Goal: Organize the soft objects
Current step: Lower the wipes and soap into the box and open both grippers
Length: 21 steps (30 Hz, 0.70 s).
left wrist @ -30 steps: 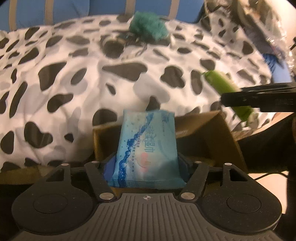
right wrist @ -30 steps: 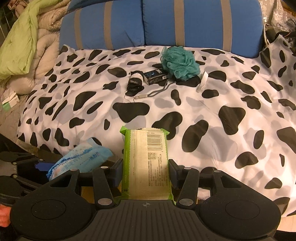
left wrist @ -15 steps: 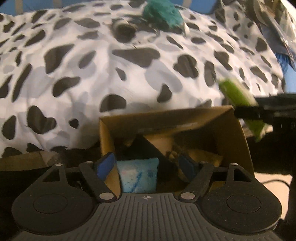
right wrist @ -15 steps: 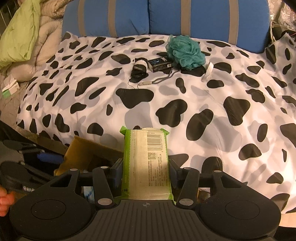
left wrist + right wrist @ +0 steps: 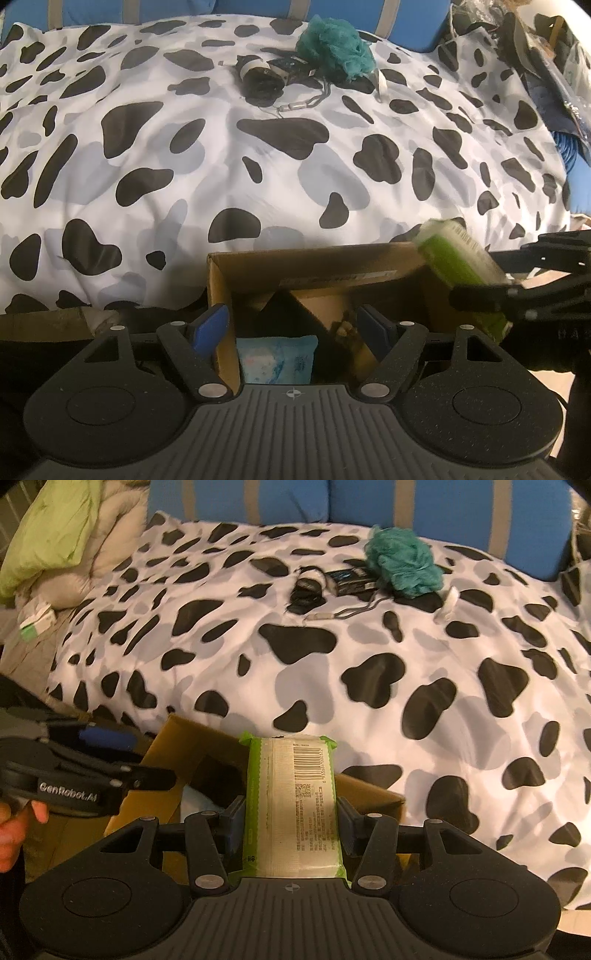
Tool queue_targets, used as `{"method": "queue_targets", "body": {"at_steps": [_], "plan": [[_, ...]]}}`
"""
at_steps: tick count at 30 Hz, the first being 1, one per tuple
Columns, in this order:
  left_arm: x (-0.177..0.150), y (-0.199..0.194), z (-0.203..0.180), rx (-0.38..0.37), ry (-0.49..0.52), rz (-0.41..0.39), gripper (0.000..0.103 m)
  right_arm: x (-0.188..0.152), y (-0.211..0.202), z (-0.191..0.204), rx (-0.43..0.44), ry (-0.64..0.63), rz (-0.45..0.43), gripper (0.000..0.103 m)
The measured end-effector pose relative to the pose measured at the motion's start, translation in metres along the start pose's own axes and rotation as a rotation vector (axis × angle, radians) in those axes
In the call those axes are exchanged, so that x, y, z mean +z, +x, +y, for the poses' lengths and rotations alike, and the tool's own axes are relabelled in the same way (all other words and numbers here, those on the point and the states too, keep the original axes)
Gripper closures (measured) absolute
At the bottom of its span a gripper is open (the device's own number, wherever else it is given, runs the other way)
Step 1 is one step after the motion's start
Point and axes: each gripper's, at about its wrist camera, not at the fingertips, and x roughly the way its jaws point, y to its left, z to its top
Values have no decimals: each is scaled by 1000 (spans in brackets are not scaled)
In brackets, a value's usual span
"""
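Two wipe packs matter here, beside a bed point(image 5: 184, 155) in cow-print cover. The cardboard box point(image 5: 317, 266) at its edge already holds the blue pack point(image 5: 275, 356), lying below the left hand-held gripper point(image 5: 295, 328), whose spread jaws have just been opening, gripping nothing. The right hand-held gripper point(image 5: 290, 818) pinches the green pack point(image 5: 293, 805) over the box's rim; released early, it could catch that rim and tumble outside.

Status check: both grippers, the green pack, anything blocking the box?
Left gripper open, just widened, empty. Right gripper shut on green pack, above cardboard box. Blue pack already inside; opening unobstructed.
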Motion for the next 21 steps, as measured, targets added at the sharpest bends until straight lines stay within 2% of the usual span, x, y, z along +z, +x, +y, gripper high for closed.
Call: {"method": "queue_targets", "body": {"at_steps": [2,6,7,12,17,21], "plan": [[0,0,1,-4,0,1,27,0,5,5,28,-24,40,48],[-1,1,0,-4,14,8,27,-3,11,18,-5,-96,64,14],[-1,1,-1,-3,18,12,27,-2,11,18,-8,-98,65,12],[-2,4,-1,10,21,29,27,-2,19,12,-56,-71,113,2],[-3,8,-2,30,28,54,27,-5,26,3,-124,-48,155,0],[-3,11,-3,41,37,72,27,-4,24,-3,-132,-15,144,0]]}}
